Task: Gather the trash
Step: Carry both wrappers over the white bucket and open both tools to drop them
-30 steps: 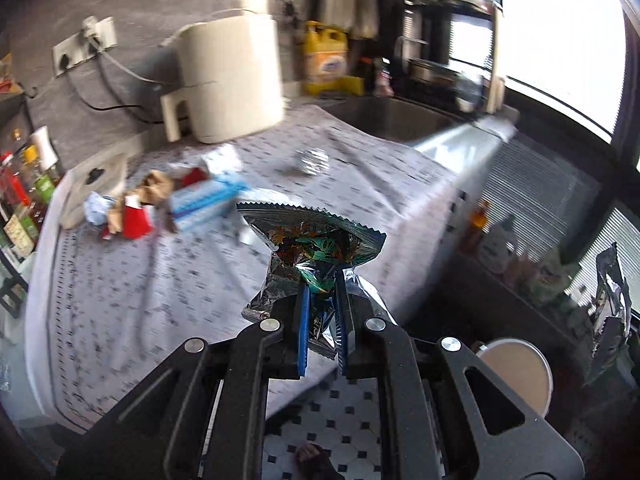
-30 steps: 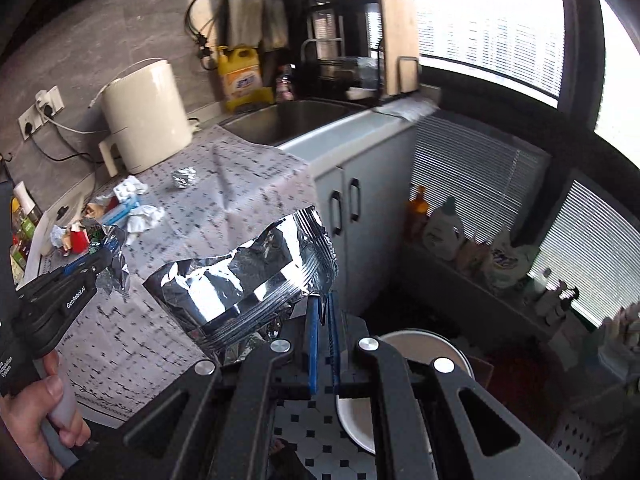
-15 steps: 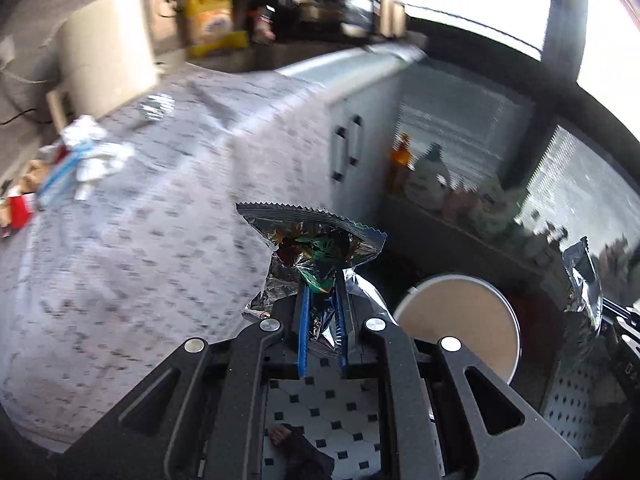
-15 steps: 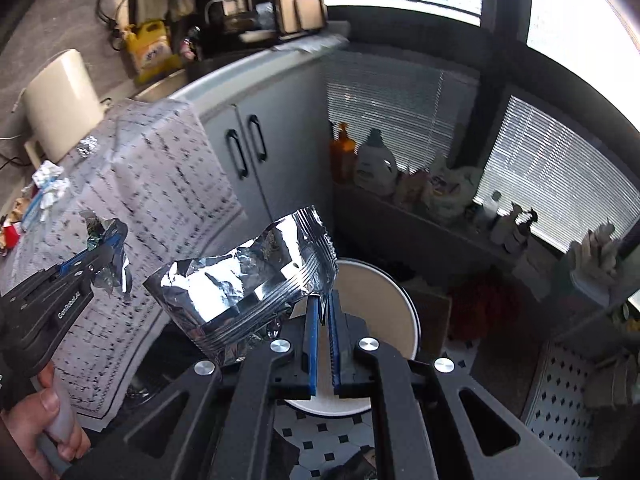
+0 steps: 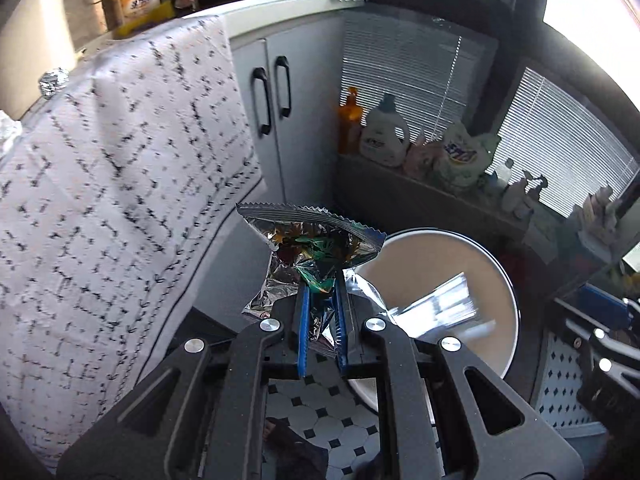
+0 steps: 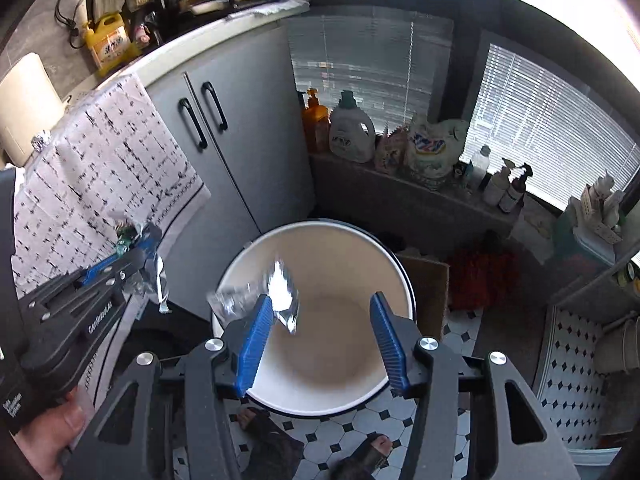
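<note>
Kitchen corner seen from both wrist cameras. A patterned cloth [image 5: 104,184] drapes over the countertop and hangs down its front edge, beside a grey cabinet [image 6: 236,148] with two black handles. A crumpled foil ball [image 5: 54,80] lies on the cloth near a cream-coloured appliance [image 6: 24,108]; a yellow jug [image 6: 110,44] stands farther back on the counter. Detergent bottles [image 6: 352,132] line a low ledge beneath windows fitted with blinds. The floor is white tile with small black diamonds [image 6: 568,364].

A round white trash bin [image 6: 400,276] stands open on the floor in front of the cabinet.

Left gripper [image 5: 322,312]: its blue-padded jaws are closed on a crumpled snack wrapper [image 5: 312,236], silver inside with a green printed face and a serrated top edge. The wrapper is held in the air between the hanging cloth and the bin's rim.

Right gripper [image 6: 322,344]: its jaws are spread wide directly above the bin's mouth and grip nothing. A silver foil bag [image 6: 276,300], blurred, is in the air just beside the left pad, over the bin's interior.
</note>
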Tool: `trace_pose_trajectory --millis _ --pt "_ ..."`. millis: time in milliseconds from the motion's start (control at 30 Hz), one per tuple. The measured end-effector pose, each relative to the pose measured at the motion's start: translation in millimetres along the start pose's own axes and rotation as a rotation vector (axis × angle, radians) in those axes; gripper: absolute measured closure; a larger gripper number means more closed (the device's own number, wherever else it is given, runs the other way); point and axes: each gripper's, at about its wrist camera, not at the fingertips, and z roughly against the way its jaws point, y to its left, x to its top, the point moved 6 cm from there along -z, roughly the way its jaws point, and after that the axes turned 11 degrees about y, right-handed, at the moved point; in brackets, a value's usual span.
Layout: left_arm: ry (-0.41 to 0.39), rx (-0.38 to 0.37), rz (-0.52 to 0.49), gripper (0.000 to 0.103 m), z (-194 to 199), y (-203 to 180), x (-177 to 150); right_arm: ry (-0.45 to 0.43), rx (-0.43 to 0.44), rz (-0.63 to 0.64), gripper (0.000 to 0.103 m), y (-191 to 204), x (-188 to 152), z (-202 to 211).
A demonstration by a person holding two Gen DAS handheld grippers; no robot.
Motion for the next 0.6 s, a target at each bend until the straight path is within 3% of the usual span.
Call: trace_pose_trajectory --millis 167,333,500,600 --pt "0.011 -0.042 -0.031 0.092 -8 -20 0 0.013 -0.034 -0.035 0.046 -19 -8 4" --pt "0.047 -0.134 -0.063 0.087 -14 -49 -2 0.003 -0.051 -0.055 0.036 -37 -16 19" --pt "0.057 -0.205 -0.097 0.044 -11 -75 -2 0.002 -0.064 -0.069 0.034 -53 -19 29" --pt "0.057 -0.208 -0.095 0.04 -4 -80 -2 -0.014 -0.062 -0.074 0.033 -59 -16 39"
